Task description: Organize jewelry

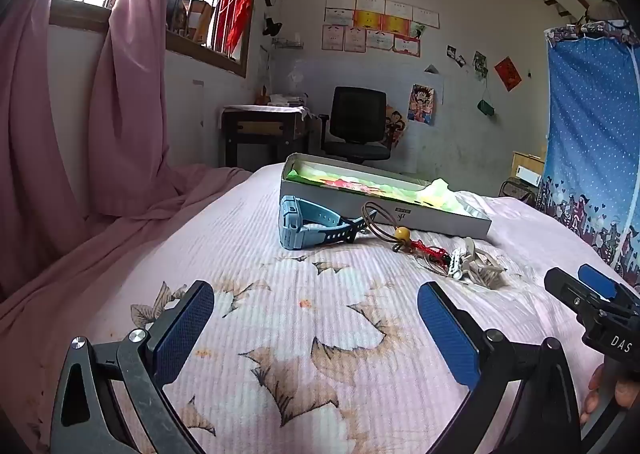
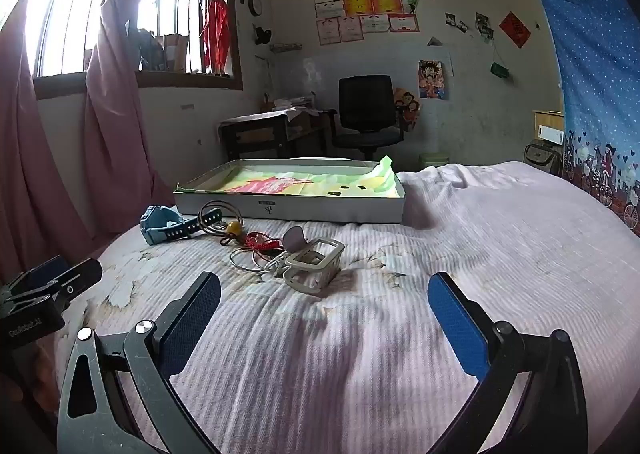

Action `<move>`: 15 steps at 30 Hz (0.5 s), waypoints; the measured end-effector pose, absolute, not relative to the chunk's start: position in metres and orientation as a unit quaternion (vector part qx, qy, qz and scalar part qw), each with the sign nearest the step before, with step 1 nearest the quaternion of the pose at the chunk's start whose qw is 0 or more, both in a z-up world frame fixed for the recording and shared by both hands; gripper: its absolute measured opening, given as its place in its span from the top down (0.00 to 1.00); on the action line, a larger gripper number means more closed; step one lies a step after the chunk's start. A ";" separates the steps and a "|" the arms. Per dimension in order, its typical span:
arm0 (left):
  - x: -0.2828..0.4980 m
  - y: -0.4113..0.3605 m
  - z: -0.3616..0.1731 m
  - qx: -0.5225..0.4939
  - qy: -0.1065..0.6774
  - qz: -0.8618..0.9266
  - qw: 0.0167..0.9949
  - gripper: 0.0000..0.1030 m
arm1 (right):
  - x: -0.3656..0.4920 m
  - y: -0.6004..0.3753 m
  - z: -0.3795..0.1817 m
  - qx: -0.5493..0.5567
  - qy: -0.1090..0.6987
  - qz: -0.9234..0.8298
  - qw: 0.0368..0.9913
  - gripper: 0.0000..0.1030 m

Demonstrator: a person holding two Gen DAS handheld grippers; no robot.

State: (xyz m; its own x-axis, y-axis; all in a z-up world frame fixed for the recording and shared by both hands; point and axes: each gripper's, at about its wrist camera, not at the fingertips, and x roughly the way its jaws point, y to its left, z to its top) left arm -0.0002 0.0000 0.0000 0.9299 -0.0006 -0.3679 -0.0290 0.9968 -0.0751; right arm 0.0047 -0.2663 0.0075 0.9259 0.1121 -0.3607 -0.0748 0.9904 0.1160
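Nothing has gone into the box yet, as far as I can see from here. The shallow cardboard box (image 2: 288,206) sits on the bed (image 2: 500,222) with only a bright printed cloth or paper lining it, and a couple of small dark specks on that lining I can't make out.

All the jewelry lies loose on the bedspread, just in front of the box. Furthest toward the window is the light-blue wristwatch (image 1: 310,224), its strap touching a brown cord loop with a yellow bead (image 1: 402,233). Next to that is a red knotted cord (image 2: 260,242) over some thin wire hoops, and then a beige claw hair clip (image 2: 314,262), which partly covers a small white piece I can't identify.

The left gripper (image 1: 316,314) is spread wide and empty, hanging over the floral print short of the watch. The right gripper (image 2: 324,310) is likewise splayed with nothing between its pads, lined up roughly with the hair clip but well short of it.

So I'd judge the whole job remains: every piece is still to be lifted and laid in the box.
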 end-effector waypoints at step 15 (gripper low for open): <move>0.000 0.000 0.000 -0.037 0.186 0.008 0.982 0.01 | 0.004 -0.264 0.010 0.047 0.186 0.050 0.980 0.01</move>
State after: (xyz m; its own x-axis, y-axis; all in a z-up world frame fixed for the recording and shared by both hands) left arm -0.0004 -0.0003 0.0002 0.9306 0.0016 -0.3661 -0.0288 0.9972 -0.0688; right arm 0.0043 -0.2639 0.0097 0.9258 0.1146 -0.3602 -0.0796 0.9907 0.1106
